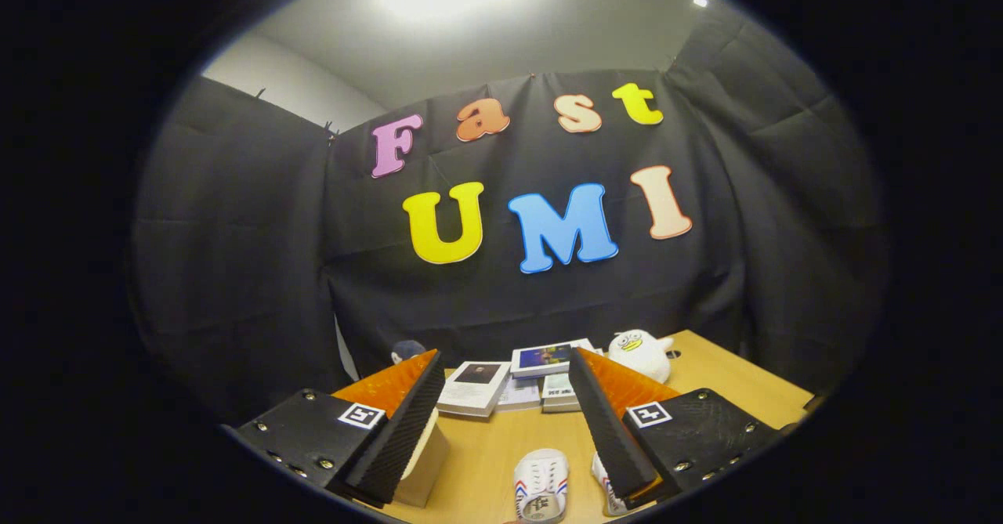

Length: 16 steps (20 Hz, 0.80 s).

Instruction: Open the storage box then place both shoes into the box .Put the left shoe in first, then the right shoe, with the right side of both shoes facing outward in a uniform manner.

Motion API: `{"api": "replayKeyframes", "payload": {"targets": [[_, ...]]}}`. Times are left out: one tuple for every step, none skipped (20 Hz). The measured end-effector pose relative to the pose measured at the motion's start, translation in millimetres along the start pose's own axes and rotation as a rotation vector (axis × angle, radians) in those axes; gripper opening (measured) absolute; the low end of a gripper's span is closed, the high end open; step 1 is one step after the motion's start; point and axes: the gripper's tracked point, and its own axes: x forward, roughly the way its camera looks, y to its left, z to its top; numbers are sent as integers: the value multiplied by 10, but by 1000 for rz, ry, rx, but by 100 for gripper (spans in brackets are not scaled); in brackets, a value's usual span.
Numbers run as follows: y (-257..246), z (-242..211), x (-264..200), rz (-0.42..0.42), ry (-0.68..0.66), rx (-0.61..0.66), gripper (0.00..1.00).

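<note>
My gripper [505,367] is open, held high above the wooden table [486,446], its two fingers spread wide with nothing between them. Below and between the fingers stands a white shoe [541,485] with red and blue stripes, toe pointing away. A second white shoe [605,493] peeks out beside it, mostly hidden under the right finger [607,422]. A pale box-like block [423,457], perhaps the storage box, shows under the left finger [400,422], largely covered by it.
Several books and booklets [509,379] lie stacked at the far side of the table. A white plush toy [642,352] sits to their right, and a small dark round thing [407,349] to their left. Black cloth walls close in behind the table.
</note>
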Motion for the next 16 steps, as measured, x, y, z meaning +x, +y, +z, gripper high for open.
{"api": "replayKeyframes", "payload": {"targets": [[41,-77,13,21,21,33,97],[87,-131,34,38,42,64,97],[125,-199,45,53,60,91,97],[160,-255,66,68,79,117,97],[202,-324,90,82,100,145,97],[241,-384,110,99,123,176,99],[286,-465,127,115,148,213,99],[316,-542,141,130,176,252,99],[342,-637,169,140,204,293,99],[378,-703,192,152,233,333,99],[415,-792,190,162,264,372,99],[437,-881,194,170,297,409,99],[460,-977,201,179,327,446,99],[481,-1040,218,187,352,482,99],[509,-1105,231,192,377,513,99],[528,-1183,255,194,402,534,99]]}}
